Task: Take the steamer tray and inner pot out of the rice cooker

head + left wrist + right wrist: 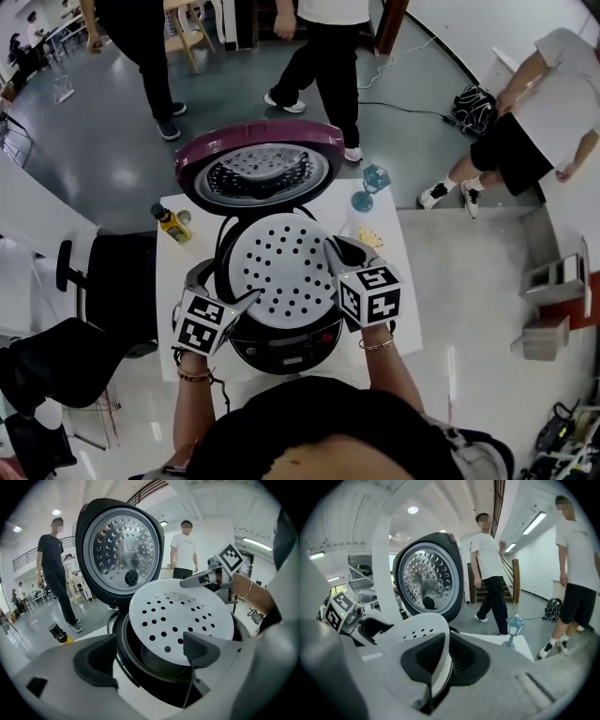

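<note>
Right gripper (439,670): jaws were clamped on the rim of the steamer tray (281,267).
Left gripper (246,302): jaws stood apart, gripping nothing, with one pad just beside the tray's near edge.
Steamer tray: it lay tilted over the mouth of the rice cooker (281,349), partly raised.
Inner pot (161,663): it sat in the cooker beneath the tray.
Lid (258,171): it stood open behind.

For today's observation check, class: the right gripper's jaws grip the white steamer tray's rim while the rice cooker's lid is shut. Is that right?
Not quite. The lid stands open, tipped back behind the rice cooker, as the head view shows. The jaws of the right gripper do grip the rim of the steamer tray.
</note>
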### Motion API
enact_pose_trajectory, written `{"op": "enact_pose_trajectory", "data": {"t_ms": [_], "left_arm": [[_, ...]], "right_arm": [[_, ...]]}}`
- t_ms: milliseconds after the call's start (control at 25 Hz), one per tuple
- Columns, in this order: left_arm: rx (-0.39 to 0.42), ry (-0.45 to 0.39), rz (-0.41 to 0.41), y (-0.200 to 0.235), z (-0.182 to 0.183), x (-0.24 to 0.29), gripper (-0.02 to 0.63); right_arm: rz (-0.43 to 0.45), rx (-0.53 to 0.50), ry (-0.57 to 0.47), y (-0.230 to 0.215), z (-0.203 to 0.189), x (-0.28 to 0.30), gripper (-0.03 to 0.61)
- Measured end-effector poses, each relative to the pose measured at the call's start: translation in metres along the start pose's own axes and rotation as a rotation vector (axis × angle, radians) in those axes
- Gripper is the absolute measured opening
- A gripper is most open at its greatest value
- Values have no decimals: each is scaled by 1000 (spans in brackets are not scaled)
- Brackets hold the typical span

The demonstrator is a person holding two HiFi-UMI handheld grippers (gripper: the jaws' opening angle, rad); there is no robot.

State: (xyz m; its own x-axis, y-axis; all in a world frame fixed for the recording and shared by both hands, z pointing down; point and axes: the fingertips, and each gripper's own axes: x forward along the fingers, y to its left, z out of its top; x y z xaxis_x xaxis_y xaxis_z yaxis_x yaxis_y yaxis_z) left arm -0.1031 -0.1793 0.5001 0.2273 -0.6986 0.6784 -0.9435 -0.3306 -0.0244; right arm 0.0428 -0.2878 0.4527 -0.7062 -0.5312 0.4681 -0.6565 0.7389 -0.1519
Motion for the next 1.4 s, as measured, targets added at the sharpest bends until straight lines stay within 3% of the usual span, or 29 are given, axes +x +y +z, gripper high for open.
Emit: {"op": "enact_pose_trajectory", "data": {"t_ms": [160, 200, 280, 320, 480, 600, 840, 1000, 1080, 1160, 1400], "left_arm": [[-69, -81, -72, -11, 12, -7, 438], [-83, -105, -95, -15, 16, -10, 405], [-113, -160, -133, -23, 24, -16, 200], [-127, -181, -147, -26, 27, -18, 185], [-136, -216, -191, -40, 35, -21, 171], [-155, -293, -217, -50, 54, -28, 152], [-221, -493, -420, -84, 102, -51, 147], [-182, -470, -511, -111, 105, -47, 133], [-145, -443, -508, -114, 99, -40, 123], [-133, -425, -468, -107, 93, -36, 46], [-210, -386, -353, -72, 66, -31, 5]], "right_arm": [[16, 75, -31, -9, 0, -14, 29], [16, 85, -38, -10, 1, -17, 29], [9, 93, -51, -13, 0, -24, 29], [8, 99, -58, -14, 0, -29, 29], [7, 136, -83, -22, -3, -45, 29], [9, 192, -126, -31, -4, -63, 29], [-13, 318, -210, -56, -1, -109, 29], [-101, 335, -227, -83, -14, -142, 29], [-148, 365, -230, -100, -28, -158, 29], [-189, 418, -243, -118, -44, -177, 29], [-326, 517, -205, -166, -115, -207, 29]]}}
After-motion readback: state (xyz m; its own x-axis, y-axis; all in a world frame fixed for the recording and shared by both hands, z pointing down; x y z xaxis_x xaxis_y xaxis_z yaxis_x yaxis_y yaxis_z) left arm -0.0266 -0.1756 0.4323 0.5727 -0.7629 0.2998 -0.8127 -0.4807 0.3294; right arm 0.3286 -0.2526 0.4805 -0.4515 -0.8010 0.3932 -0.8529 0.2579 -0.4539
